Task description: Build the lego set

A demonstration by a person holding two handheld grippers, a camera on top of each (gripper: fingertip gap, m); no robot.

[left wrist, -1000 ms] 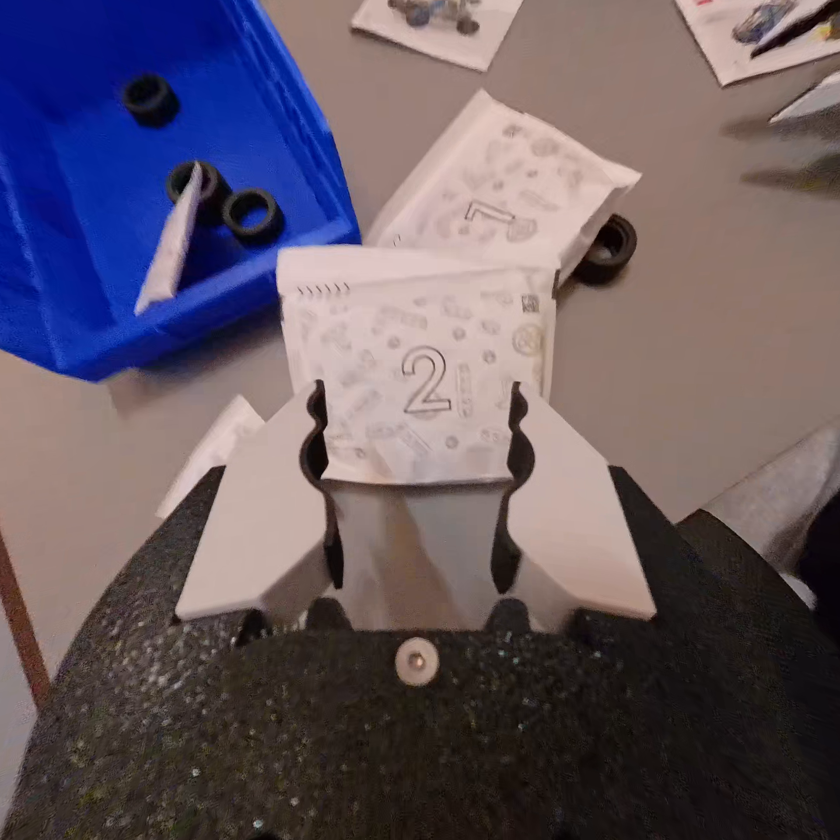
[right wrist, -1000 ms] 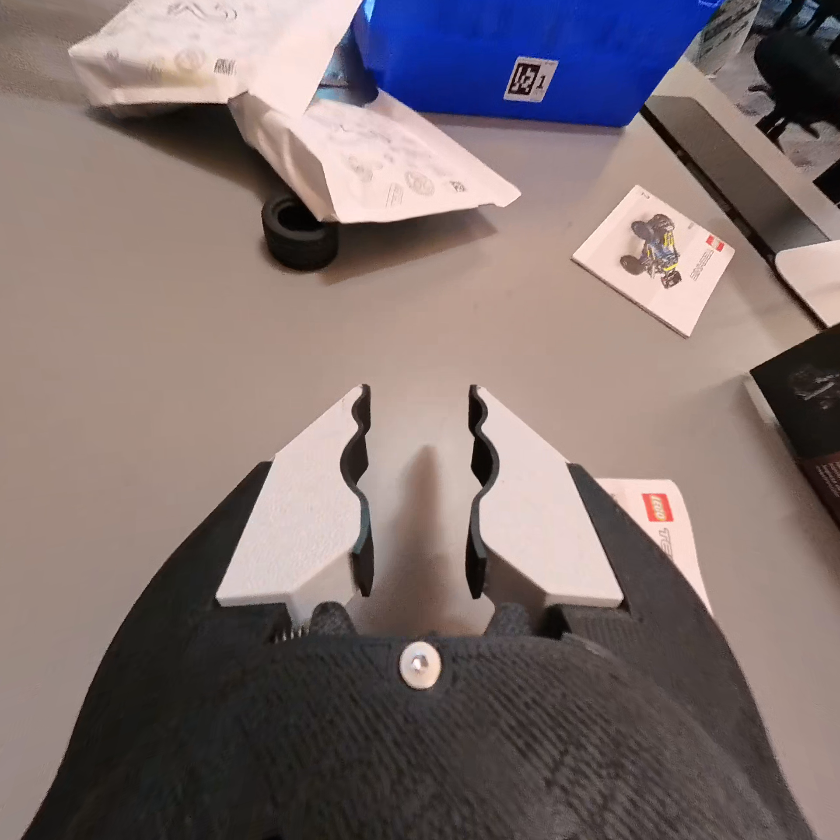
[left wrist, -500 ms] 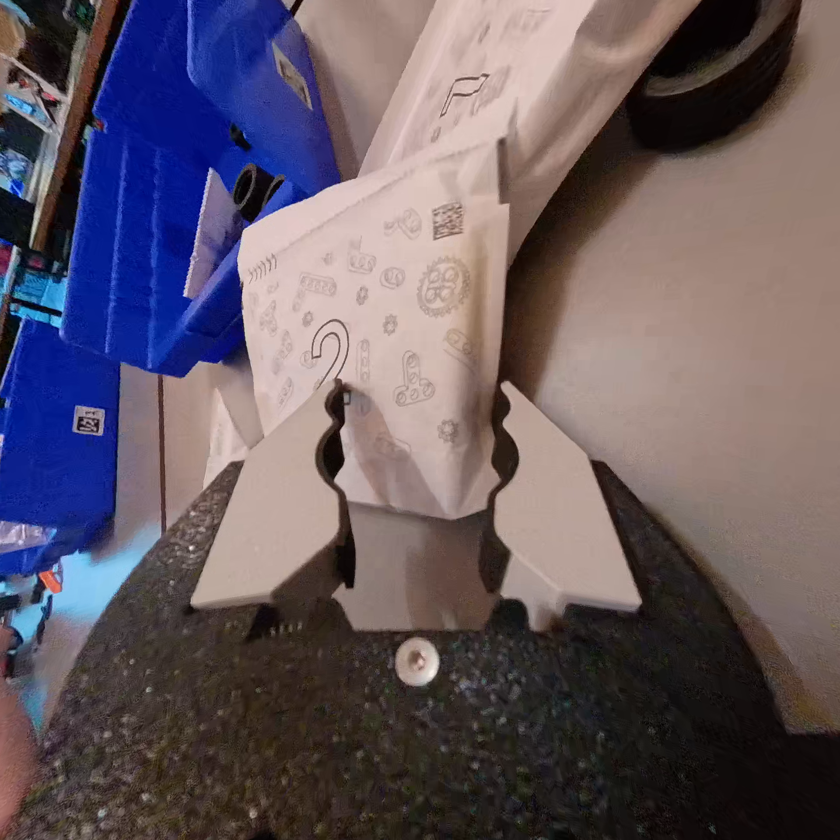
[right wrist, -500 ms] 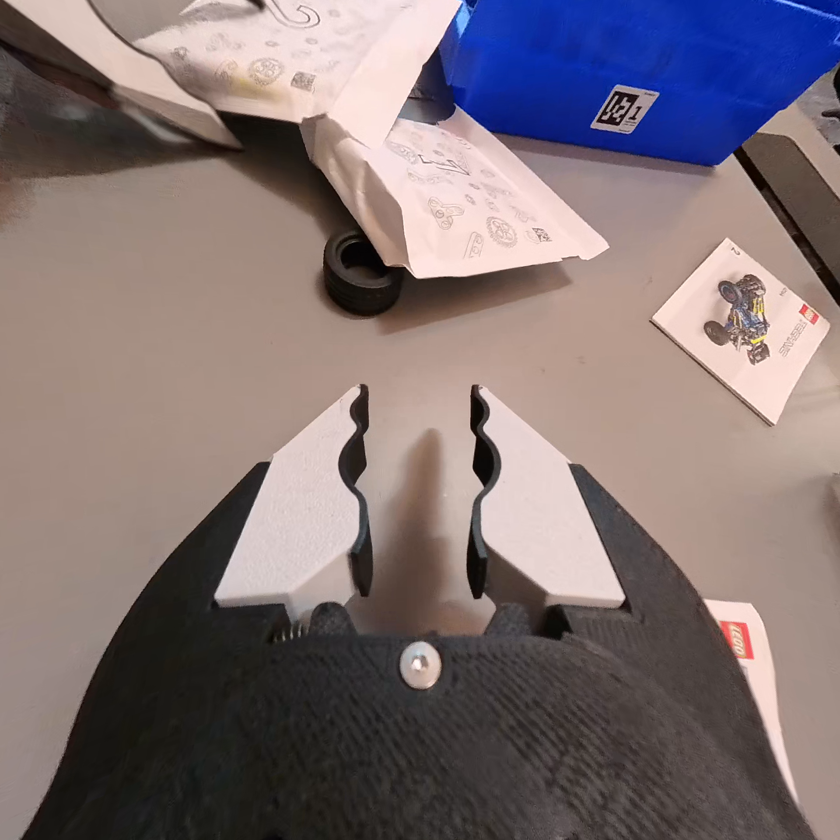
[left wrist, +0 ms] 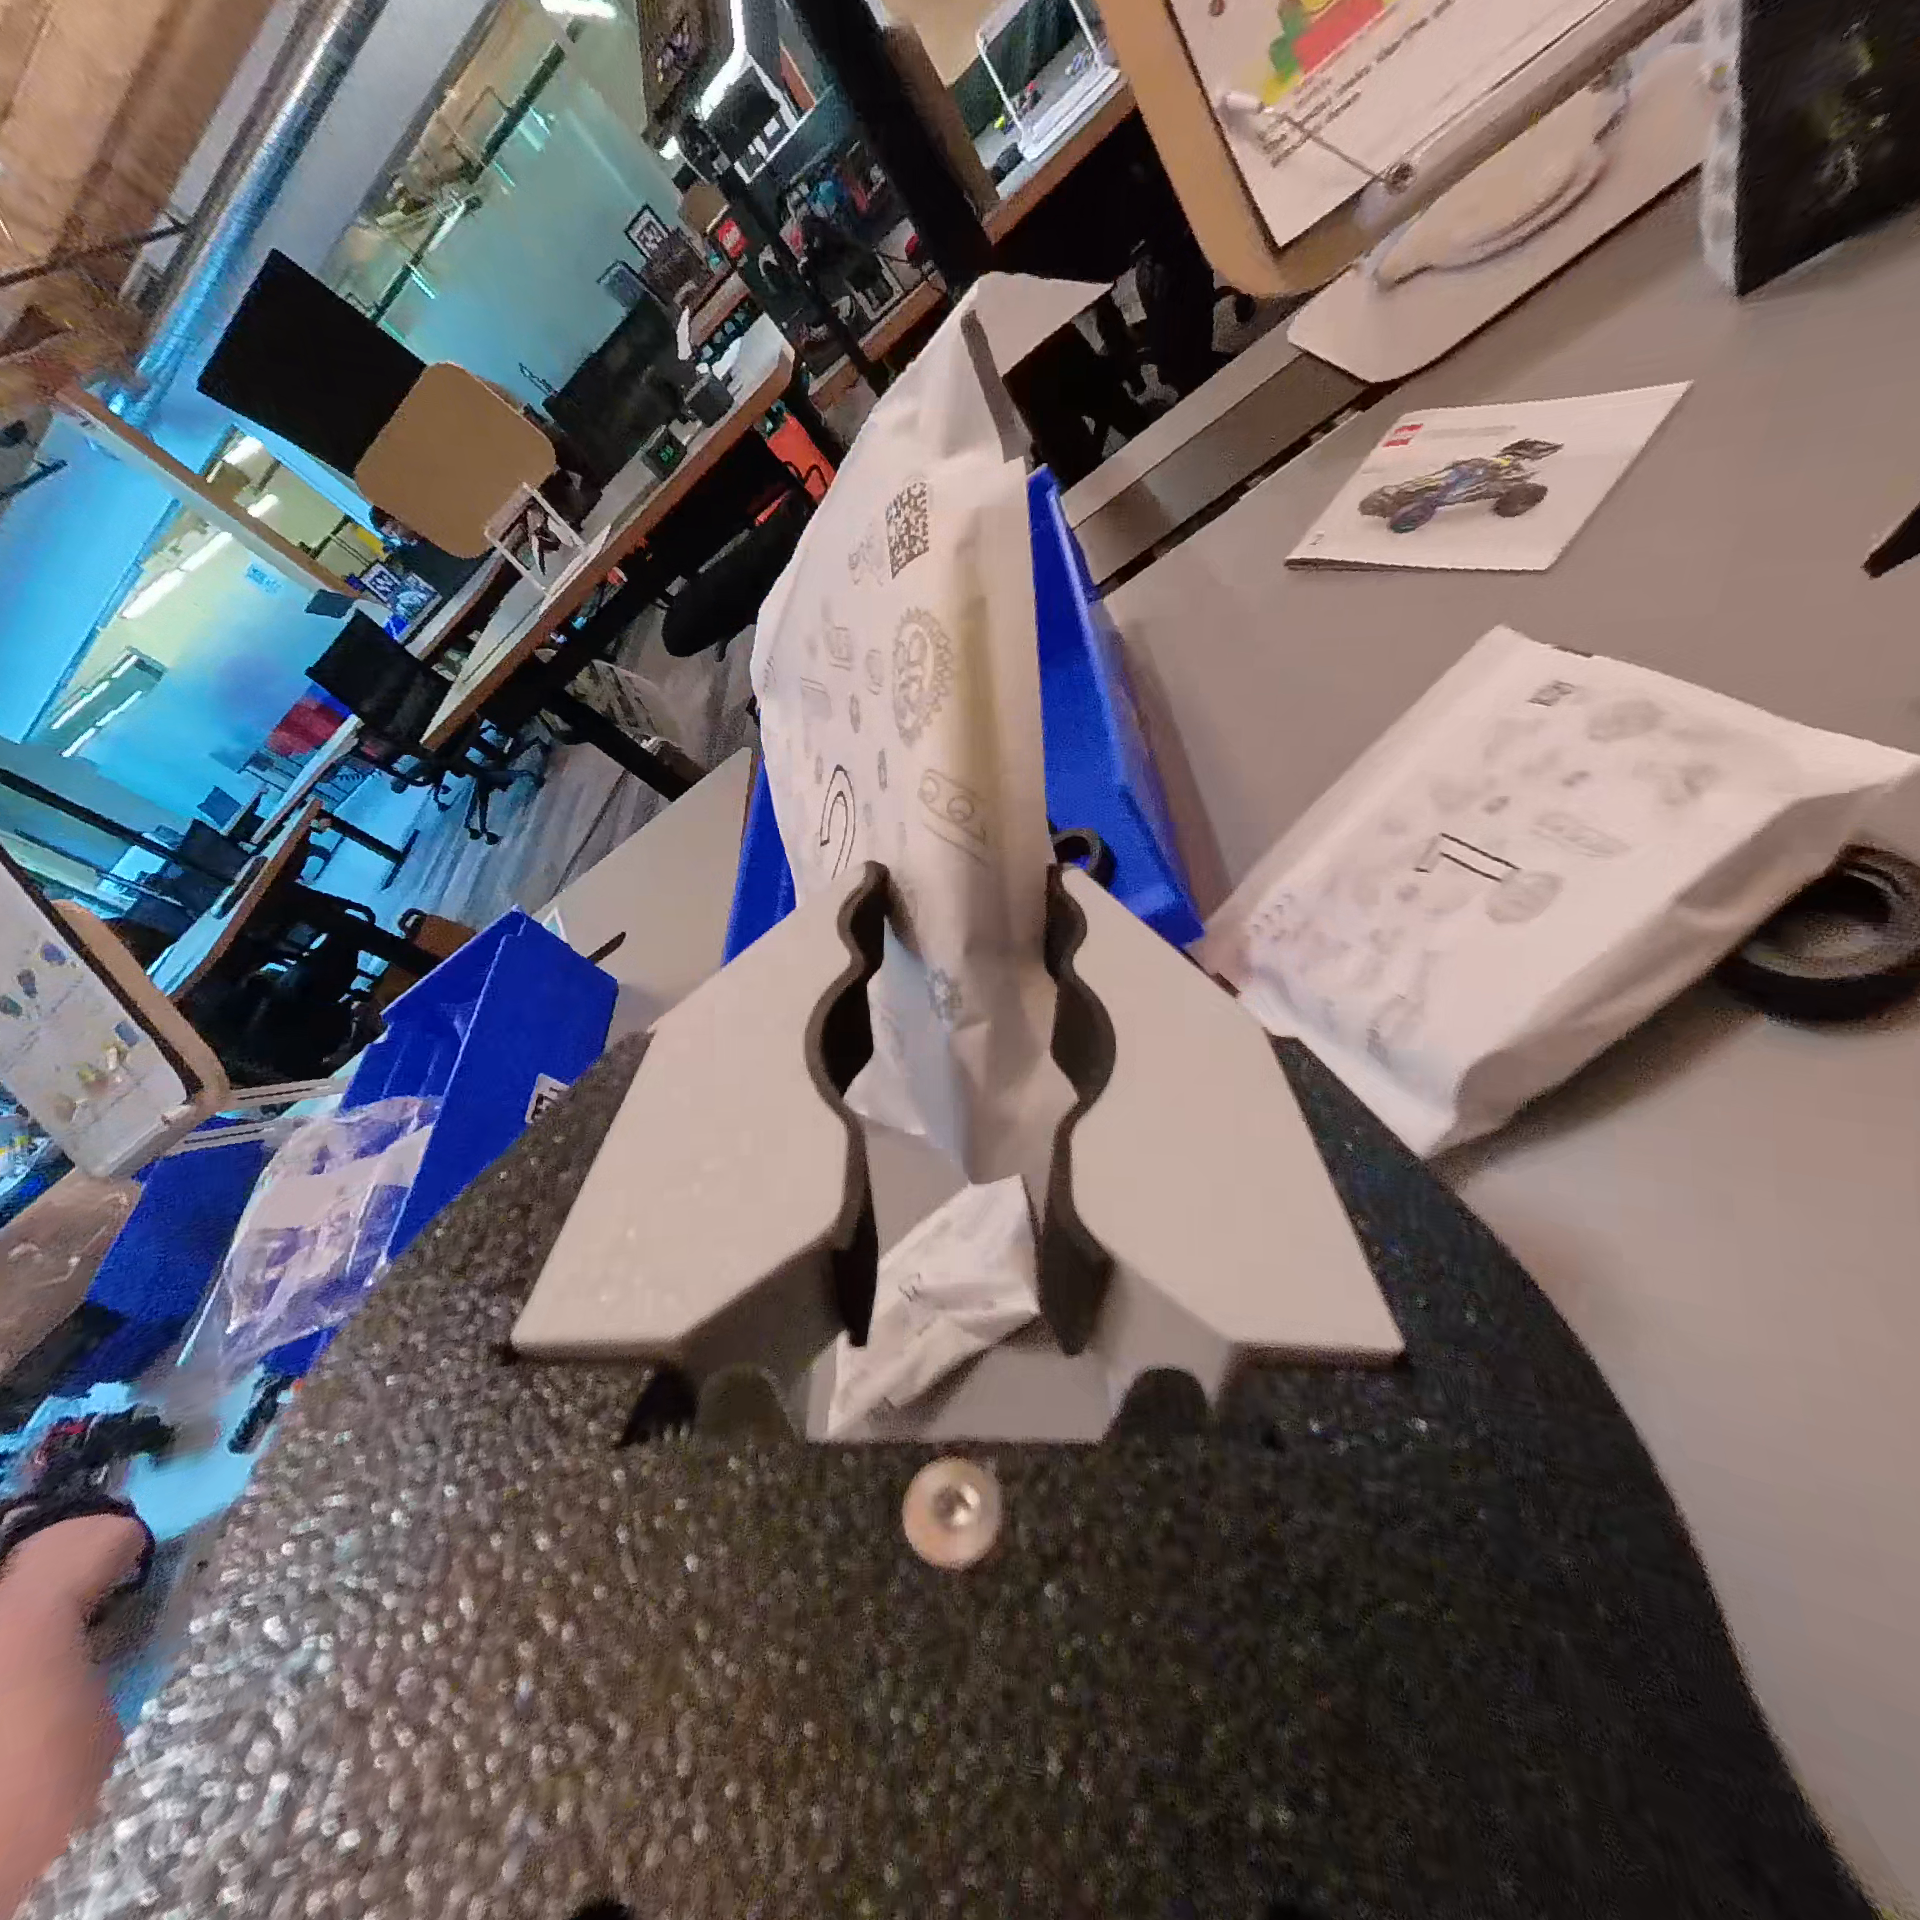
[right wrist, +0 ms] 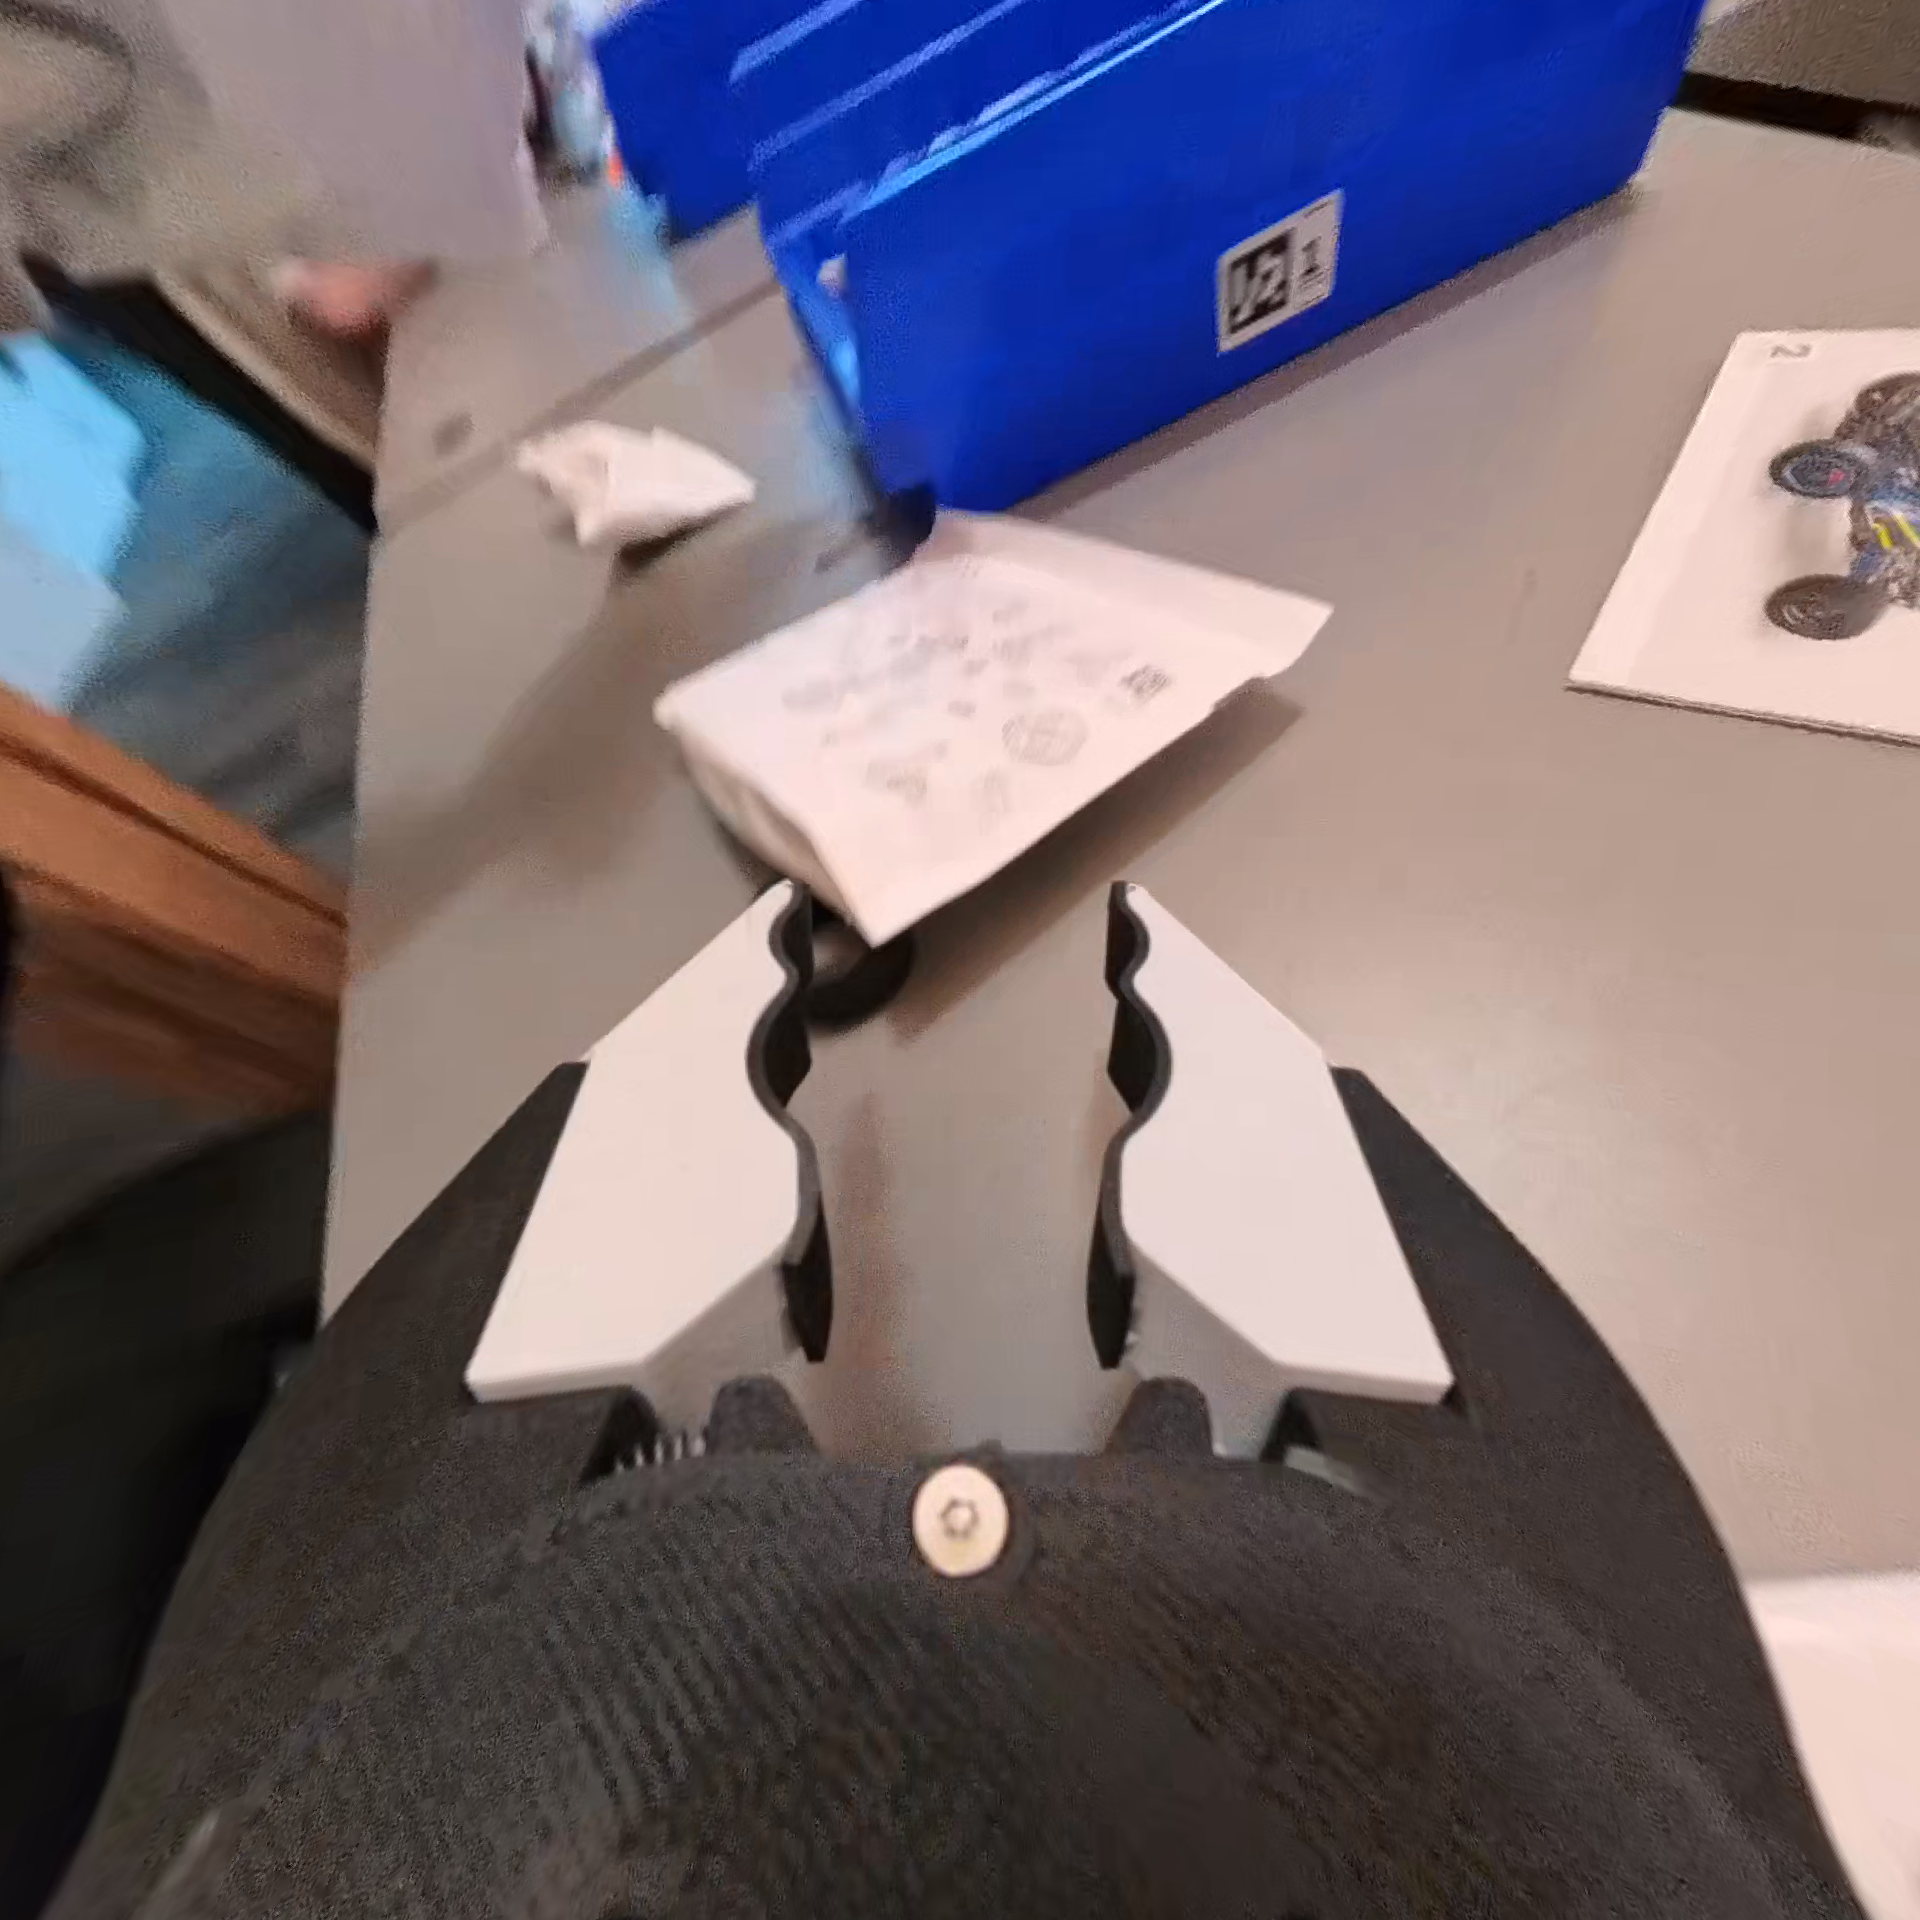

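My left gripper (left wrist: 966,894) is shut on a white paper parts bag (left wrist: 904,675) printed with grey part drawings and holds it upright above the table. A second white bag (left wrist: 1538,883) lies on the grey table to the right, resting on a black tyre (left wrist: 1839,956). In the right wrist view that second bag (right wrist: 977,707) lies just beyond my right gripper (right wrist: 961,914), which is open and empty low over the table. The tyre (right wrist: 852,977) peeks out under the bag beside the left fingertip.
A blue bin (right wrist: 1195,260) stands behind the bag; it also shows in the left wrist view (left wrist: 1101,748). An instruction booklet (right wrist: 1787,540) lies at the right. A crumpled white paper (right wrist: 634,478) lies near the table's left edge. A paper scrap (left wrist: 945,1299) lies under my left gripper. The tips of one gripper are about 25 cm away from the tips of the other.
My left gripper closed on the bag, lifted it off the table and swung it upright. My right gripper moved forward and left to the second bag, its jaws a little wider.
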